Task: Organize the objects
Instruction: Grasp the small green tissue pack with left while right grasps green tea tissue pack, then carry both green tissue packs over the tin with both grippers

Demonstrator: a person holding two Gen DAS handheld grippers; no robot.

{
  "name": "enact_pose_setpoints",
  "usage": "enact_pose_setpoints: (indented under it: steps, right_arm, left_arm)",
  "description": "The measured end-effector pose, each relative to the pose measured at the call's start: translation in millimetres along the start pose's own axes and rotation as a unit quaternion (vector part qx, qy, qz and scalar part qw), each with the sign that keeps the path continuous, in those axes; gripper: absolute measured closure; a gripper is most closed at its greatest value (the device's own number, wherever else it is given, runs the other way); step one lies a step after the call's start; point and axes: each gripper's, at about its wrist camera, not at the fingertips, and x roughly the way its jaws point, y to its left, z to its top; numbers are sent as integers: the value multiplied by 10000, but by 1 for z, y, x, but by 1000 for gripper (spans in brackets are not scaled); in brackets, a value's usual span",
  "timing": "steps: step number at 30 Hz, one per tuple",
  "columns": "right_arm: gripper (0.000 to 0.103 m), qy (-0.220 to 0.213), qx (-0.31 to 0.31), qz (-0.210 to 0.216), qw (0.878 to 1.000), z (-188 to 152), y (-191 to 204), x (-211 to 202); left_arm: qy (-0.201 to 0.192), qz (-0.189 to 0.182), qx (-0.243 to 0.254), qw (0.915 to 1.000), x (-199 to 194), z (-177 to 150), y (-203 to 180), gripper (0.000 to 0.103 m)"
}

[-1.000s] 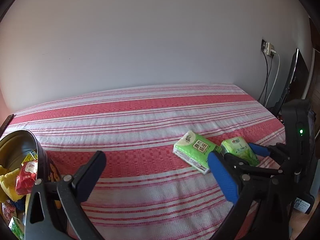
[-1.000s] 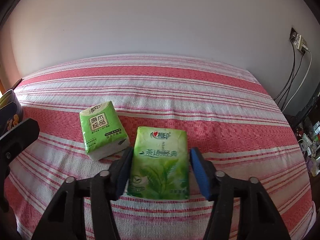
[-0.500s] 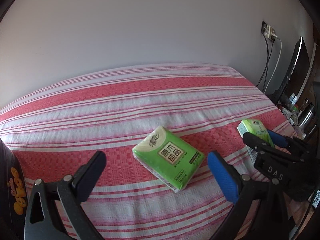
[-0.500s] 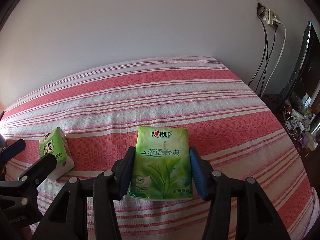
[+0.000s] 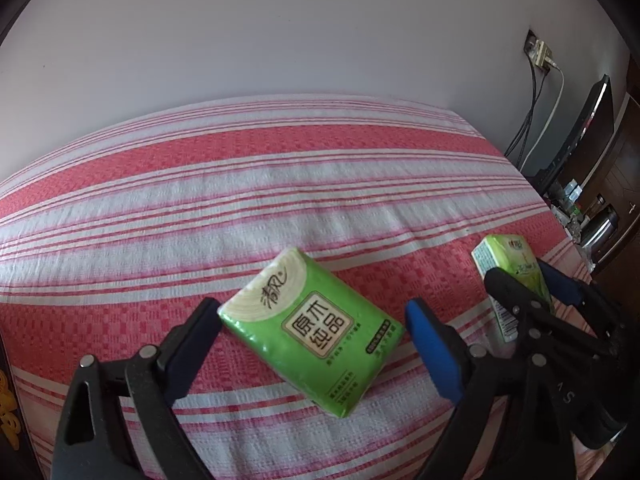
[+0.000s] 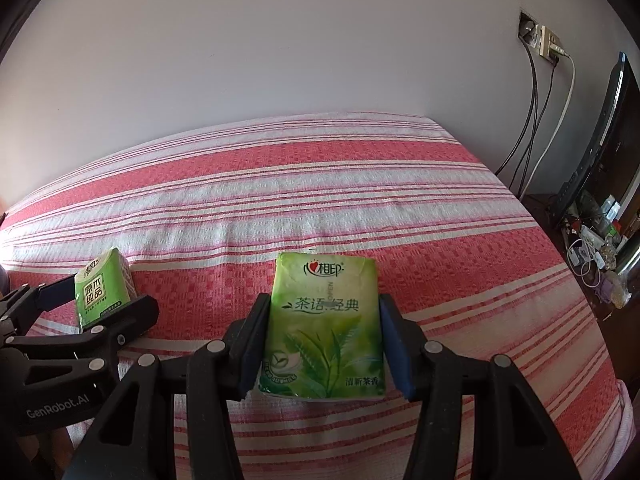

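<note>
On the striped bedspread (image 5: 280,184), my left gripper (image 5: 312,344) was closing around a green tissue pack (image 5: 310,330) without gripping it, while my right gripper (image 6: 322,344) clamped another tissue pack (image 6: 324,324).

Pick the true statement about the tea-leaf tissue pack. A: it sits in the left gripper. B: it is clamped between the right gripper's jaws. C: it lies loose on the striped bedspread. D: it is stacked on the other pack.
B: the right gripper pinches the tea-leaf tissue pack on both sides.
</note>
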Motion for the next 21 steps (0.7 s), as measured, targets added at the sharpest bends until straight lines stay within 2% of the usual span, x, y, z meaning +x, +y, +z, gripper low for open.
enact_pose_setpoints:
  steps: [1, 14, 21]
  right_arm:
    - [48, -17, -35, -25, 10000, 0, 1, -1]
    - [48, -341, -259, 30, 9991, -3, 12, -15]
    - [48, -322, -318, 358, 9983, -8, 34, -22]
  left_arm:
    - [-13, 36, 81, 10000, -1, -1, -1, 20]
    - [-20, -383, 312, 9988, -30, -24, 32, 21]
    - [-188, -396, 292, 9986, -45, -34, 47, 21]
